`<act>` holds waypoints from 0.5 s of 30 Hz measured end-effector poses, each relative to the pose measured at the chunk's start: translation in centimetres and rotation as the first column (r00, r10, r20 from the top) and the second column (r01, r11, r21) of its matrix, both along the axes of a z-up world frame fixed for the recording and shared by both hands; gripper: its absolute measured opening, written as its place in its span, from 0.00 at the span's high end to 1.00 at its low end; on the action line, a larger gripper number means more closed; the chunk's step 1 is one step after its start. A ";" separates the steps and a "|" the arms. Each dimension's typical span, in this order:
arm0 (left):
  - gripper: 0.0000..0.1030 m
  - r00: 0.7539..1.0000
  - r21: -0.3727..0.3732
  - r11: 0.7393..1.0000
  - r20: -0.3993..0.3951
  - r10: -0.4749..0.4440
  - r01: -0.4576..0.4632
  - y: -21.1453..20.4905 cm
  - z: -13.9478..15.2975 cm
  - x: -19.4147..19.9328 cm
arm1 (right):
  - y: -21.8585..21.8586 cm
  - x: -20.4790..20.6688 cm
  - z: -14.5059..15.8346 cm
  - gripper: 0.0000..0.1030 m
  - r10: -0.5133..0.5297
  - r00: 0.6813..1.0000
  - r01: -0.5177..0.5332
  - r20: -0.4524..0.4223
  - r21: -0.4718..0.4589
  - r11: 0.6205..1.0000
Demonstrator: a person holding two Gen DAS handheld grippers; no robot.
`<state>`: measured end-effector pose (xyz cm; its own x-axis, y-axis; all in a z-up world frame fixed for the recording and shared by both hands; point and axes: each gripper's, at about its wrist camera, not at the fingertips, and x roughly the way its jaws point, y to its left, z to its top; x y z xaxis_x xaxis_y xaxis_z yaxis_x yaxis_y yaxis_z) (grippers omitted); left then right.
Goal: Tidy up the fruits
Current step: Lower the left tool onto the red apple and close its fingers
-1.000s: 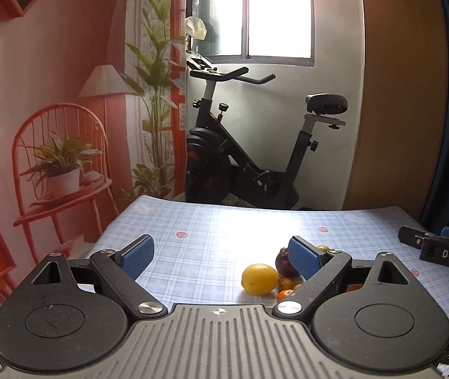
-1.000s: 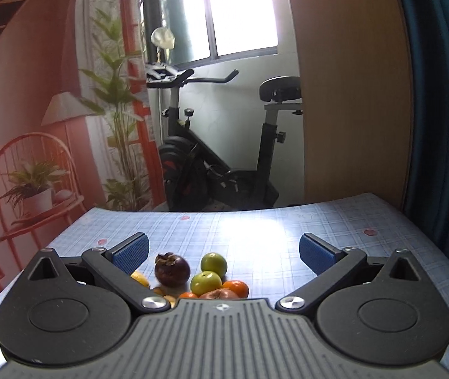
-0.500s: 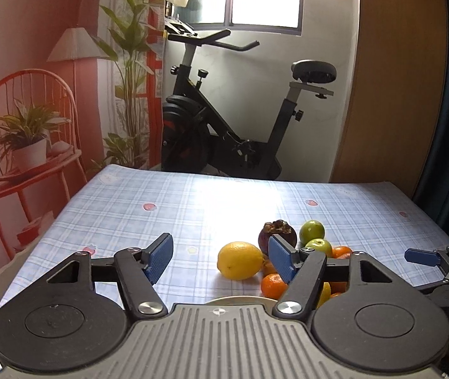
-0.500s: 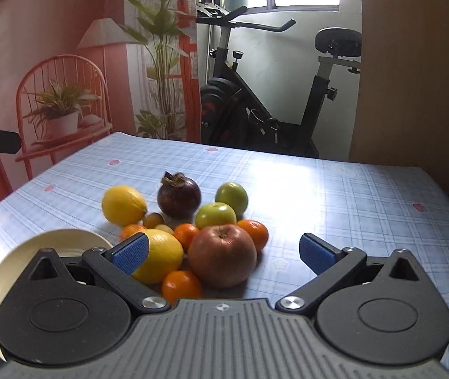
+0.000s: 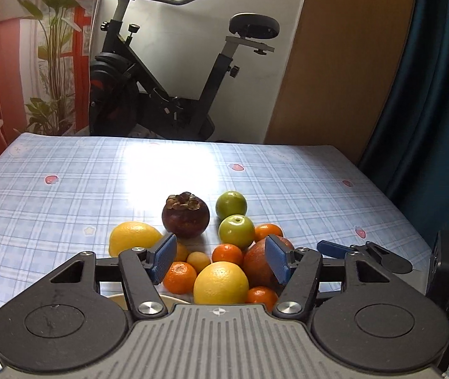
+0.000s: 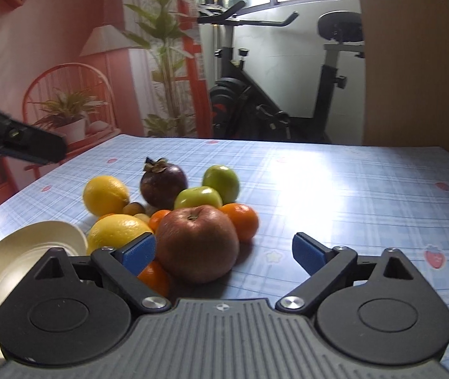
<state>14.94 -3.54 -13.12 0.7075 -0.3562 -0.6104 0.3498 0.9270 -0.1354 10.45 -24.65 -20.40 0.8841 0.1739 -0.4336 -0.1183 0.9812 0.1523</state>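
No brand name, label or readable writing shows on either gripper or on any fruit.

The fruits lie heaped on a table covered with a pale blue checked cloth printed with small red strawberries and white stars. Window glare falls across the cloth. Beyond the far edge stands a black exercise bike, with a wooden panel to its right and a dark blue curtain further right. To the left is a pink wall mural showing a lamp, a chair and potted plants.

The left gripper has its jaws spread apart and holds nothing. Between them, close in, sits a large lemon, with a mandarin toward the left jaw and a reddish apple partly behind the right jaw. A second lemon lies just beyond the left jaw. Ahead of the jaws sit a dark purple mangosteen and two green apples, one behind the other.

The right gripper is also spread wide and empty. The reddish apple sits between its jaws, nearer the left one. A cream plate lies left of the left jaw, just beside the pile.
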 end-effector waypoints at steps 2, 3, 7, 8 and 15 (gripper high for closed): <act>0.44 1.000 0.009 1.000 -0.017 -0.016 0.016 -0.5 -0.3 0.7 | 0.0 0.2 0.1 0.18 0.015 1.000 -0.015 0.014 0.005 1.000; 0.46 0.999 0.014 1.000 -0.026 -0.023 0.023 -0.8 -0.4 1.1 | 0.0 0.4 0.0 0.18 0.026 1.000 -0.026 0.010 0.009 1.000; 0.54 0.992 -0.013 0.998 -0.112 -0.060 0.059 -1.8 -1.4 3.5 | 0.0 1.3 -0.1 0.22 0.066 0.998 -0.066 -0.017 0.019 0.998; 0.57 0.989 -0.023 0.998 -0.135 -0.058 0.055 -2.1 -1.6 4.1 | -0.2 1.4 -0.2 0.23 0.070 0.997 -0.069 -0.021 0.030 0.997; 0.57 0.968 -0.035 0.992 -0.216 -0.129 0.125 -3.5 -3.3 6.2 | -1.2 1.9 -0.6 0.27 0.087 0.995 -0.083 -0.046 0.095 0.992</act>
